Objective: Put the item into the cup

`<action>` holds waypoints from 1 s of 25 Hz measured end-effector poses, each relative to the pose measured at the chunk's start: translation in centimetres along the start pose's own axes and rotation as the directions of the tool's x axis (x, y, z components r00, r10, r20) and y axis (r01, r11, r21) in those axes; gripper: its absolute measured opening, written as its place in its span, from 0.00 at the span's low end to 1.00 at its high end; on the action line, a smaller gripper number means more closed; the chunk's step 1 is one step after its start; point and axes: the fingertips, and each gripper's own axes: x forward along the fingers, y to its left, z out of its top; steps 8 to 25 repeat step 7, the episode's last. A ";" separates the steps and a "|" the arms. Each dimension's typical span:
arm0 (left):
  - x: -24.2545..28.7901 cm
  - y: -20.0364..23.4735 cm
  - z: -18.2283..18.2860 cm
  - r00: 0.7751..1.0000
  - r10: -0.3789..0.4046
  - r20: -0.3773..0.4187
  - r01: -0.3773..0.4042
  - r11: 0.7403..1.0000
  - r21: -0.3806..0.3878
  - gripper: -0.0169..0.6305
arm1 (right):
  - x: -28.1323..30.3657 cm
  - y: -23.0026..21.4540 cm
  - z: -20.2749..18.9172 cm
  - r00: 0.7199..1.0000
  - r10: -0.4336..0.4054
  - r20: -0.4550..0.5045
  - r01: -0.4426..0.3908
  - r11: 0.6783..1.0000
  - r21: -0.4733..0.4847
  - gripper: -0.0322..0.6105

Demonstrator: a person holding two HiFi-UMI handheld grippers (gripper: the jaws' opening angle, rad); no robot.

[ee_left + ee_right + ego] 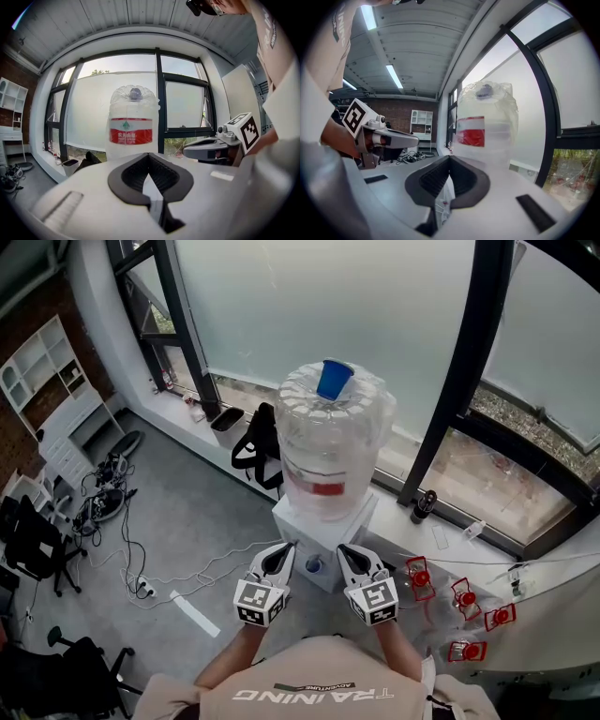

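My left gripper (281, 557) and right gripper (350, 556) are held side by side, close to the person's chest, and both point at a white stand (298, 519). Each is shut with nothing between its jaws. Between their tips a small round blue thing (314, 565) sits low on the stand's front; I cannot tell whether it is a cup. A large clear water bottle (328, 442) with a blue cap (334, 379) and a red label stands on the stand. The bottle (131, 123) shows ahead of the left gripper (149, 163), and the bottle (485, 123) ahead of the right gripper (449, 161).
Several small red-and-clear items (464, 597) lie on the white sill at the right. A black bag (255, 448) leans by the window, left of the bottle. Cables (122, 549) trail over the grey floor at the left, near office chairs (33, 545).
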 end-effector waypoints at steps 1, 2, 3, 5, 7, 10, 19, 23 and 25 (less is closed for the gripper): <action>0.0 0.1 -0.1 1.000 -0.002 -0.002 0.002 1.000 -0.002 0.04 | -0.2 -0.1 -0.1 1.000 -0.007 -0.004 0.007 1.000 -0.005 0.07; 0.1 0.2 -0.1 1.000 -0.002 -0.002 0.002 1.000 0.001 0.04 | -0.3 -0.2 -0.2 1.000 -0.014 -0.006 0.014 1.000 -0.009 0.07; 0.1 0.4 0.0 1.000 0.000 0.000 0.000 1.000 0.006 0.04 | -0.4 -0.4 -0.1 1.000 -0.023 -0.006 0.022 1.000 -0.014 0.07; 0.3 1.0 0.4 1.000 0.004 0.008 -0.004 1.000 0.014 0.04 | -0.4 -0.9 -0.1 0.999 -0.038 0.000 0.038 0.999 -0.018 0.07; 0.7 1.5 0.9 1.000 0.007 0.020 -0.008 1.000 0.019 0.04 | -0.3 -1.6 0.1 0.999 -0.052 0.009 0.053 0.998 -0.016 0.07; 0.7 1.5 0.9 1.000 0.007 0.020 -0.008 1.000 0.019 0.04 | -0.3 -1.6 0.1 0.999 -0.052 0.009 0.053 0.998 -0.016 0.07; 0.7 1.5 0.9 1.000 0.007 0.020 -0.008 1.000 0.019 0.04 | -0.3 -1.6 0.1 0.999 -0.052 0.009 0.053 0.998 -0.016 0.07; 0.7 1.5 0.9 1.000 0.007 0.020 -0.008 1.000 0.019 0.04 | -0.3 -1.6 0.1 0.999 -0.052 0.009 0.053 0.998 -0.016 0.07; 0.7 1.5 0.9 1.000 0.007 0.020 -0.008 1.000 0.019 0.04 | -0.3 -1.6 0.1 0.999 -0.052 0.009 0.053 0.998 -0.016 0.07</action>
